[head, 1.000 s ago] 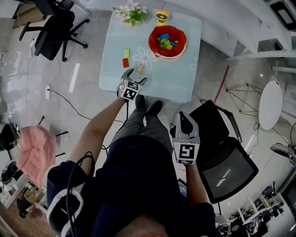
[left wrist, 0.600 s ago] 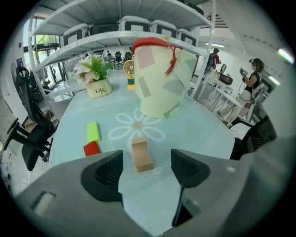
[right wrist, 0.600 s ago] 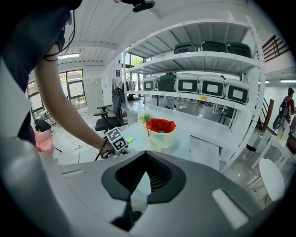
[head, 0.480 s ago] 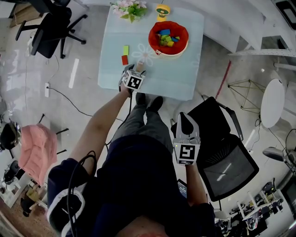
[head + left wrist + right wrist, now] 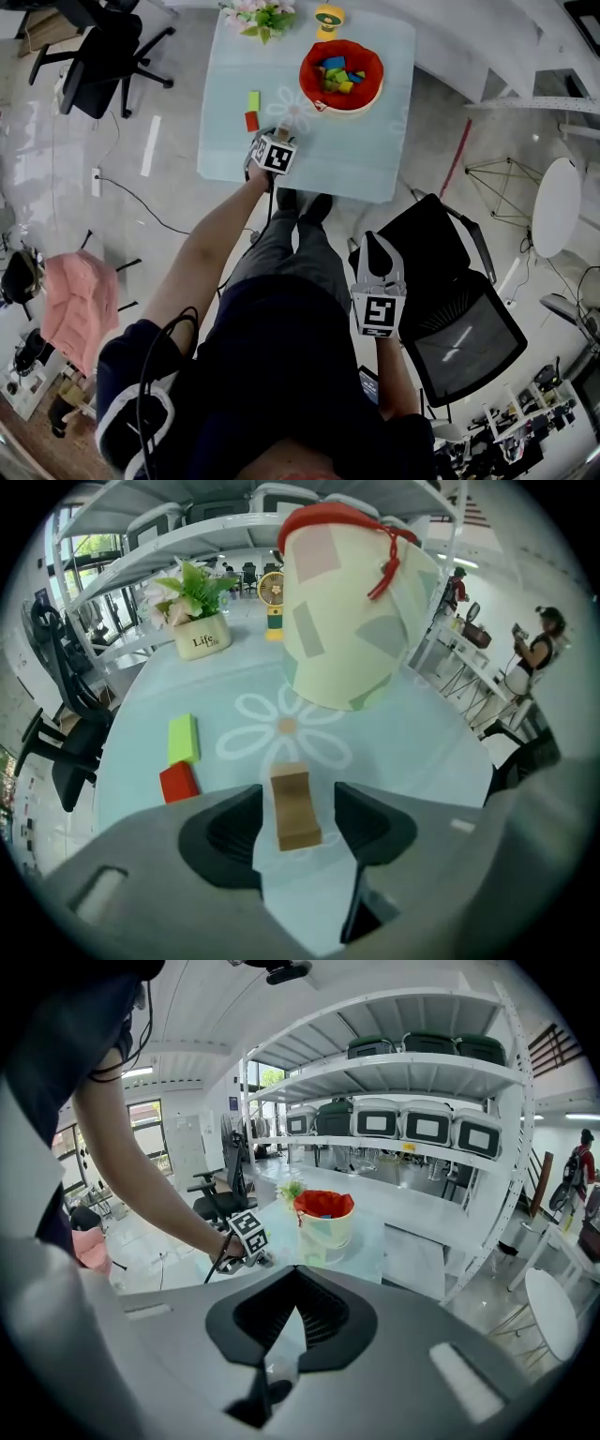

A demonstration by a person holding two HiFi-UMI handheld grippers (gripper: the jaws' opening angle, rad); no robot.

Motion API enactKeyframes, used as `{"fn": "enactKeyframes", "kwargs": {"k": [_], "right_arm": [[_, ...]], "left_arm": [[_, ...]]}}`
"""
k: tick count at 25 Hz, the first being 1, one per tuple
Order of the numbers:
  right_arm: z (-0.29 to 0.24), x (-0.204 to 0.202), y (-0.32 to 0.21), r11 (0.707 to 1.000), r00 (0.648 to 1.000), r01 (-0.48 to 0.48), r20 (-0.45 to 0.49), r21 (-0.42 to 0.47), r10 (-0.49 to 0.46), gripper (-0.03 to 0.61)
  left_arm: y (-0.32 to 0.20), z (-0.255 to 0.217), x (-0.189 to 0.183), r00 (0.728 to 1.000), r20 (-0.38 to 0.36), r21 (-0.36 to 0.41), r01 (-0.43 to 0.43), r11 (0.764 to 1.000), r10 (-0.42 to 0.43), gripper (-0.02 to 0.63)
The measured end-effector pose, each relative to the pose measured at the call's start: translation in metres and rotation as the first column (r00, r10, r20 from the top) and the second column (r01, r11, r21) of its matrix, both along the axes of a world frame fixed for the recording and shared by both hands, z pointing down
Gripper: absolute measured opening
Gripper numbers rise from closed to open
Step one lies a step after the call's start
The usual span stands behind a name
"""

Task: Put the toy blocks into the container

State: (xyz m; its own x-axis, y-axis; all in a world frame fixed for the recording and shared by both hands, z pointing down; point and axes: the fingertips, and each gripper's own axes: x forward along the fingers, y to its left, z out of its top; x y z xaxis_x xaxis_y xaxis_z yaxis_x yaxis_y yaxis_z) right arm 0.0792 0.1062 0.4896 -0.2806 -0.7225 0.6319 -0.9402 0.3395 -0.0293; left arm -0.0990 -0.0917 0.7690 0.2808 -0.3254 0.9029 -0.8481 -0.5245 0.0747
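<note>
Just changed: the left gripper (image 5: 298,801) has come forward from the table's near edge and down over the brown arch block (image 5: 294,810); its jaws have just been closing with the block between them
Left fingers: narrowed to either side of the block, with a thin strip of table still showing on each side, so not yet clamped by the look of it
Meaning for the task: this pick-up looks nearly made; the lift and the carry to the container are still to come
Right gripper (image 5: 295,1274): jaws pressed together on nothing, held over the person's lap well apart from the table; it has kept its place
Brown arch block, place: lying on the table (image 5: 375,150), just nearside of the printed flower (image 5: 286,728), toward the near edge
Container (image 5: 304,82): red-lined bucket with a cream wall, upright toward the far right corner of the table; it holds several blocks (image 5: 335,77) in blue, green and yellow, count not clear
Still outside: green block (image 5: 184,737) and red block (image 5: 178,782), just beside each other near the left edge, the green one further from the person
Progress: most blocks look to be in; three remain on the table
Risk: the arch block is narrow and lies lengthwise along the jaws, so an off-centre squeeze could twist it
</note>
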Motion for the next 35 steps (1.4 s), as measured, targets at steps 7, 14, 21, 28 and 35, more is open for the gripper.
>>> {"fn": "enactKeyframes", "kwargs": {"k": [7, 14, 21, 28, 35], "right_arm": [[0.006, 0.004, 0.0, 1.0, 1.0, -0.014, 0.007, -0.015, 0.014, 0.0], [0.006, 0.004, -0.005, 1.0, 1.0, -0.014, 0.012, -0.016, 0.015, 0.0], [0.008, 0.005, -0.006, 1.0, 1.0, -0.014, 0.017, -0.023, 0.014, 0.0], [0.009, 0.005, -0.005, 1.0, 1.0, -0.017, 0.018, -0.021, 0.018, 0.0], [0.008, 0.007, -0.005, 1.0, 1.0, -0.02, 0.02, -0.008, 0.02, 0.0]], "left_arm": [[-0.005, 0.008, -0.001, 0.999, 0.034, -0.025, 0.023, 0.999, -0.022, 0.222], [-0.006, 0.015, -0.003, 0.998, 0.051, -0.04, 0.031, 0.999, -0.029, 0.166], [-0.005, 0.015, 0.001, 0.998, 0.047, -0.033, 0.035, 0.999, -0.033, 0.137], [-0.004, 0.012, -0.001, 0.998, 0.042, -0.03, 0.047, 0.998, -0.045, 0.135], [-0.008, -0.026, 0.005, 1.0, -0.014, 0.017, -0.019, 1.0, 0.019, 0.133]]}}
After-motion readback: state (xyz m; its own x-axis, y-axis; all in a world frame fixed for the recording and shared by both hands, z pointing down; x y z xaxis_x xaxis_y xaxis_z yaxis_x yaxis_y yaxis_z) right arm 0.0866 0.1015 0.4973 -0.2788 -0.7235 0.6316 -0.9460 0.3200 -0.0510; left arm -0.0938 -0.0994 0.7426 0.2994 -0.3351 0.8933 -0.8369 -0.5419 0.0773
